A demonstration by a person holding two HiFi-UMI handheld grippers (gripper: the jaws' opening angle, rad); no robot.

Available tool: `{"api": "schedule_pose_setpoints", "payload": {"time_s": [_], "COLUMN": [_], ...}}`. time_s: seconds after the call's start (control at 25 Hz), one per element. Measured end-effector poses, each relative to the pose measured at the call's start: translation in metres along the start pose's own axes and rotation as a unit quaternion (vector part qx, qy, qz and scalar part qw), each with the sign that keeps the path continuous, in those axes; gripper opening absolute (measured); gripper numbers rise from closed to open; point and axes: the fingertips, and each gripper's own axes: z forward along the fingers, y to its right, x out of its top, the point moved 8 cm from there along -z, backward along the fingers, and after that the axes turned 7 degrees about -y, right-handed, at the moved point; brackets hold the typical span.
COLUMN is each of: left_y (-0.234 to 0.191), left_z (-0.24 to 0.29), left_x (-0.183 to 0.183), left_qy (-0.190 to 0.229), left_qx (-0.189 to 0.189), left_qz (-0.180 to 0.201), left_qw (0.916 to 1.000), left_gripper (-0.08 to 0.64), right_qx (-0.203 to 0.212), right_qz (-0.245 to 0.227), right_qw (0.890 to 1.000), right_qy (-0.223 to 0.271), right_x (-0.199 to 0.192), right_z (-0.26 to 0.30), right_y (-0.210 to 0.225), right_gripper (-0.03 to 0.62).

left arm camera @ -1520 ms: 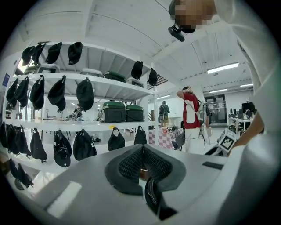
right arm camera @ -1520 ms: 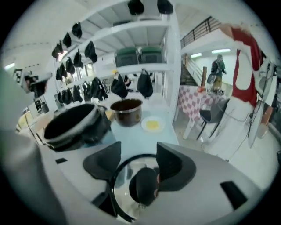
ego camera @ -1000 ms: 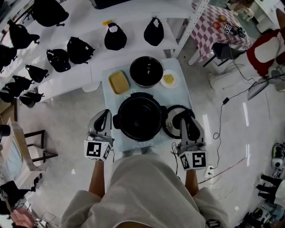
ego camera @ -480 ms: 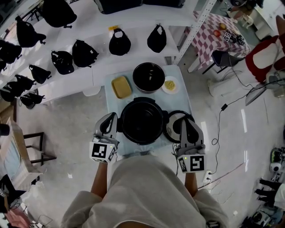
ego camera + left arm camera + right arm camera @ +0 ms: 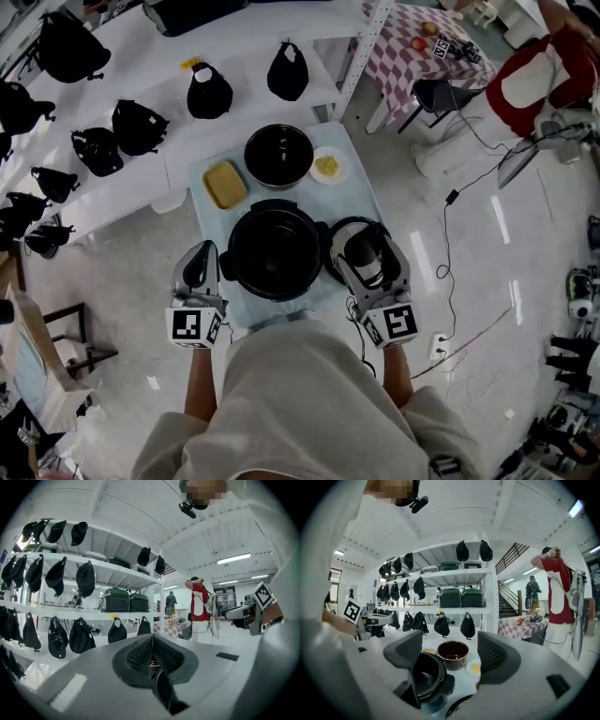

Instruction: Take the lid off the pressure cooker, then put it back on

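Observation:
The black pressure cooker (image 5: 273,253) stands open on the small pale blue table (image 5: 208,208). Its lid (image 5: 337,236) lies flat on the table just right of the pot. My right gripper (image 5: 367,251) hovers over the lid; its jaws are opening and stand wide with nothing between them. In the right gripper view the pot (image 5: 424,674) and the lid's rim (image 5: 457,708) show between and below the spread jaws of the right gripper (image 5: 450,653). My left gripper (image 5: 202,253) is shut and empty beside the pot's left handle. In the left gripper view, the left gripper (image 5: 152,660) has its pads pressed together.
Behind the pot sit a yellow block in a dish (image 5: 224,184), a dark bowl (image 5: 278,155) and a small plate of yellow food (image 5: 327,166). White shelves with several black caps (image 5: 139,125) run behind the table. Cables (image 5: 448,234) trail across the floor at right.
The right gripper's jaws have spread wide over the lid, where they were narrow before. The left gripper stays shut by the pot. The head view has shifted.

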Motion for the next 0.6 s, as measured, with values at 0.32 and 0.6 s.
{"api": "schedule_pose_setpoints", "payload": {"time_s": [0.32,0.6], "left_y": [0.008,0.004], "left_z": [0.006,0.002], "left_x": [-0.005,-0.008], "left_qy": [-0.011,-0.020], "left_qx": [-0.012,0.000], "left_qz": [-0.008,-0.006], "left_qw": [0.9998,0.9998], "left_gripper": [0.009,0.009], "right_qx": [-0.026,-0.005], "right_qz": [0.024,0.063], "right_qw": [0.996,0.954], "right_qy": [-0.084,-0.295], "right_x": [-0.056,-0.181], "right_z": [-0.002,0.036], "right_y": [0.038,0.080], "right_gripper": [0.341,0.345]}}
